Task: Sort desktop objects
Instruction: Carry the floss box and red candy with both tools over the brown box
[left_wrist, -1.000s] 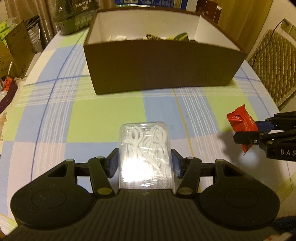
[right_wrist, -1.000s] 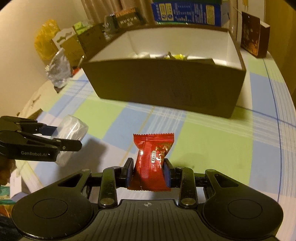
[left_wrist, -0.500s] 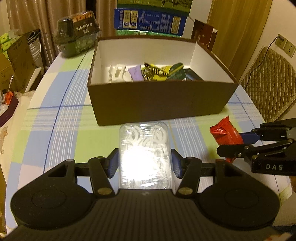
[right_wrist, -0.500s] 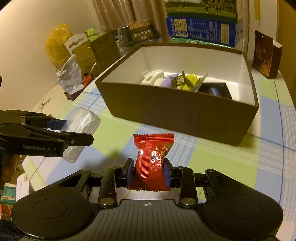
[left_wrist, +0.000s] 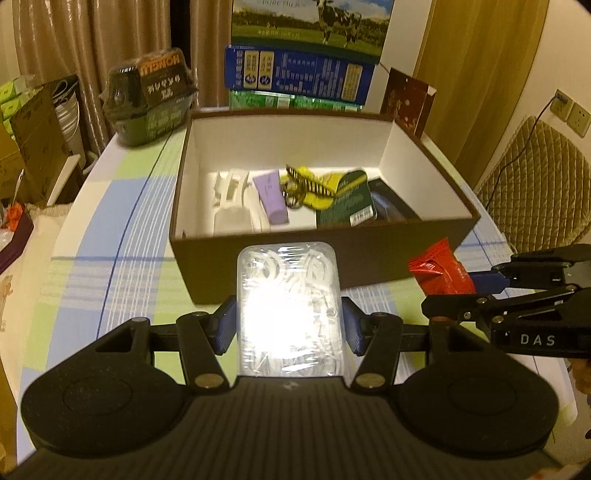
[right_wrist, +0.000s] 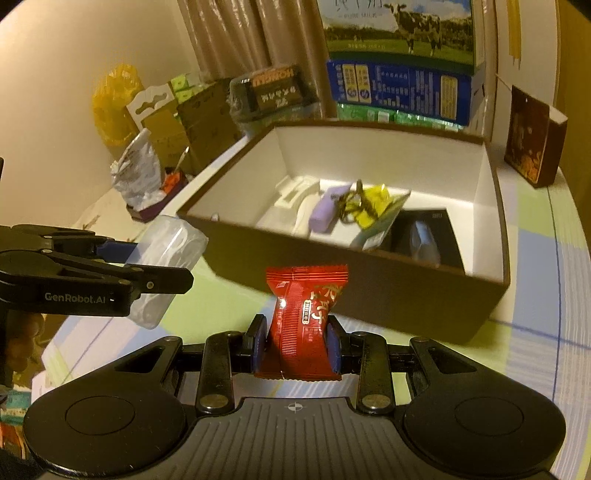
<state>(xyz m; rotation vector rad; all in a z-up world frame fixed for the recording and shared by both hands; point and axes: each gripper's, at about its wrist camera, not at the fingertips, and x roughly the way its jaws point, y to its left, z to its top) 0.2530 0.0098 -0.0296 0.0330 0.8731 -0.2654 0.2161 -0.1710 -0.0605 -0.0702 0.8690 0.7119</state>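
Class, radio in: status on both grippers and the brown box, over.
Left gripper shut on clear plastic case. Right gripper shut on red snack packet. Brown box ahead, open, partly filled. Nothing in the way.

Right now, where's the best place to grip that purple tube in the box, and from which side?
Grip the purple tube across its narrow mid-body, coming straight down from above: it lies flat on the box floor, with white packaging and a yellow keychain crowding its sides.

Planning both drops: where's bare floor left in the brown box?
Free: the white floor behind the items, along the brown box far wall, and the near-left corner beside the white plastic piece. Crowded: the middle row, purple tube, yellow keychain, green packet, black item at right.
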